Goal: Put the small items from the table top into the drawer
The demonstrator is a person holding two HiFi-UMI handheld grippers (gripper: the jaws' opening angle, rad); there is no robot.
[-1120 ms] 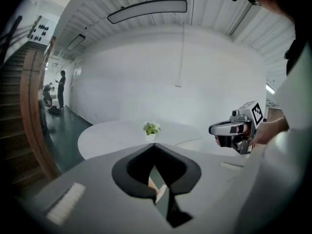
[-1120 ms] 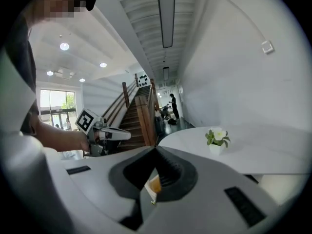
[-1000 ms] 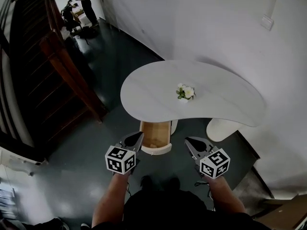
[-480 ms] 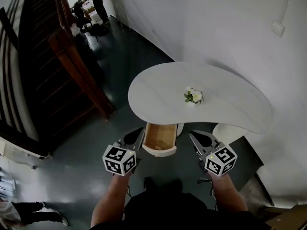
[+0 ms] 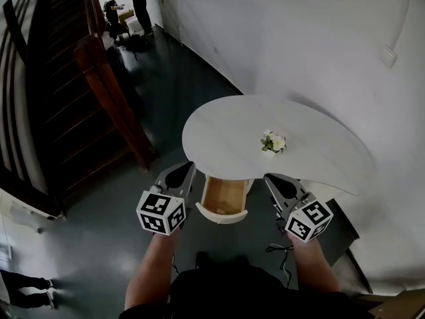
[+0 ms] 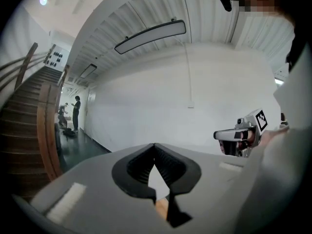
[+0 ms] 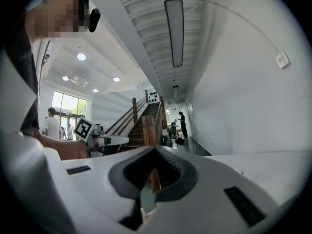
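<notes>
Surface (image 5: 226, 125): white, kidney-shaped. 1 small item on it, a flower (image 5: 273, 141), right of middle. Drawer (image 5: 224, 198) stands open under the near edge; inside looks bare. Left gripper (image 5: 176, 177) and right gripper (image 5: 279, 185) flank the drawer, jaws of both together, nothing held. Step: approach, no pick begun. Next, I judge: 1 gripper, likely the right, opens, reaches over the edge and closes gently on the flower.
</notes>
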